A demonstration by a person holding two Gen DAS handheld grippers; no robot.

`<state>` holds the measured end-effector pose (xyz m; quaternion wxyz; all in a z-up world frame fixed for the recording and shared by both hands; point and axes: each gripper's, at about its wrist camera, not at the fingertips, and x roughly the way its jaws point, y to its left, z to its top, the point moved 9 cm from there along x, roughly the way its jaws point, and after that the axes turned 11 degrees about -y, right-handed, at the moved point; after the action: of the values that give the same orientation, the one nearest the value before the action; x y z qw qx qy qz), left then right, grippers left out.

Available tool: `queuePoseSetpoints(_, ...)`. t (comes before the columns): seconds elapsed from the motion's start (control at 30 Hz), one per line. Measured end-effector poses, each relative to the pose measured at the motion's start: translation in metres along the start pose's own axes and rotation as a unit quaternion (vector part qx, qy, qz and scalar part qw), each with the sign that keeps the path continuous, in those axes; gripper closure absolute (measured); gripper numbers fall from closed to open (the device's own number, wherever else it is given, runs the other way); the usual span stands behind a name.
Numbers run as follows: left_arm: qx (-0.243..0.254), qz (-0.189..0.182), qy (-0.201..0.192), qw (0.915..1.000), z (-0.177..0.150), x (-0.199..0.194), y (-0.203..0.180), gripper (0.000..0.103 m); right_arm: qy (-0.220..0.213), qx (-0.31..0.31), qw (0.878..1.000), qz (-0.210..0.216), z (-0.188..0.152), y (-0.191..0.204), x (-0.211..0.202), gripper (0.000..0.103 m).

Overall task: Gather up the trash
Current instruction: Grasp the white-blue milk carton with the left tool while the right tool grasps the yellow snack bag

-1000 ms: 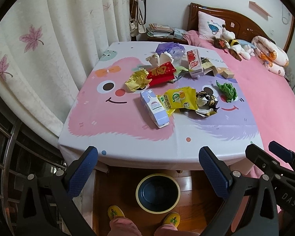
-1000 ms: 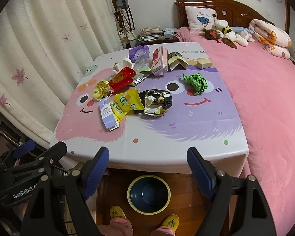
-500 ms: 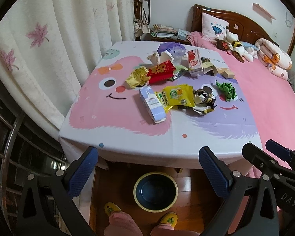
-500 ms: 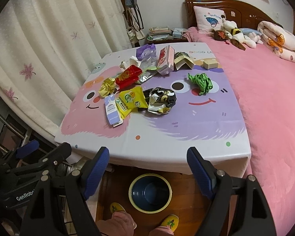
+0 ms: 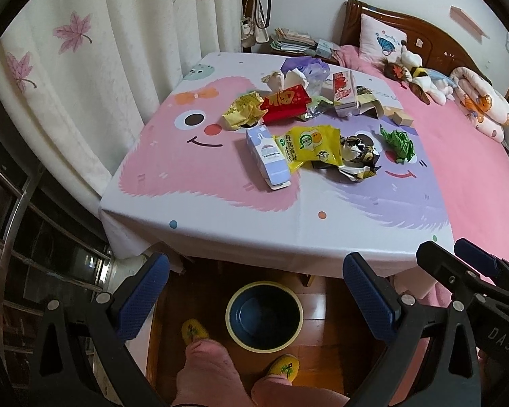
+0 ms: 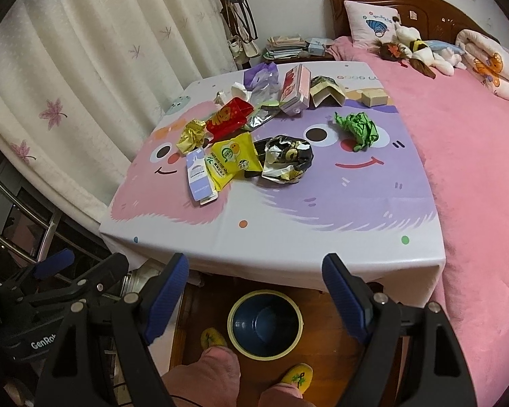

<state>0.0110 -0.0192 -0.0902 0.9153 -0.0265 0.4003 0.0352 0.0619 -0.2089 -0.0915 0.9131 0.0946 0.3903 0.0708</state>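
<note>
Left wrist view shows your left gripper with its jaws wide apart and nothing between them, held above the floor short of the table's near edge; your right gripper is likewise spread and empty. Below both sits the dark blue bin with a pale yellow rim, standing on the wooden floor by the table edge, with your yellow slippers just beside it. Farther out, the table carries a cartoon-face cloth, and the trash lies in a loose heap towards its far half: a pale blue carton touching a yellow packet, a crumpled dark foil wrapper beside that, a green paper wad apart to the right, and a red packet and gold wrapper behind.
</note>
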Motion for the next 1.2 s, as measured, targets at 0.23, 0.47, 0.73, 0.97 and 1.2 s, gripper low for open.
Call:
queuePoseSetpoints(0.23, 0.014, -0.009, 0.012, 0.9998, 0.006, 0.019, -0.004, 0.002, 0.007, 0.007, 1.0, -0.013, 0.003, -0.001, 0.011, 0.021)
queuePoseSetpoints(0.47, 0.057, -0.023, 0.043, 0.9971, 0.023, 0.054, -0.009, 0.002, 0.006, 0.037, 0.998, -0.042, 0.015, -0.008, 0.026, 0.022)
queuePoseSetpoints(0.73, 0.018, -0.051, 0.1, 0.9935, 0.055, 0.115, 0.007, 0.002, 0.006, 0.093, 0.993, -0.074, 0.024, -0.018, 0.053, 0.024)
queuePoseSetpoints(0.97, 0.021, -0.043, 0.151, 0.9874, 0.067, 0.182, 0.002, 0.011, 0.024, 0.129, 0.988, -0.083, 0.018, -0.025, 0.087, 0.029)
queuePoseSetpoints(1.2, 0.015, -0.048, 0.184, 0.9817, 0.063, 0.224, -0.014, 0.025, 0.032, 0.139, 0.986, -0.085, 0.015, -0.028, 0.108, 0.029)
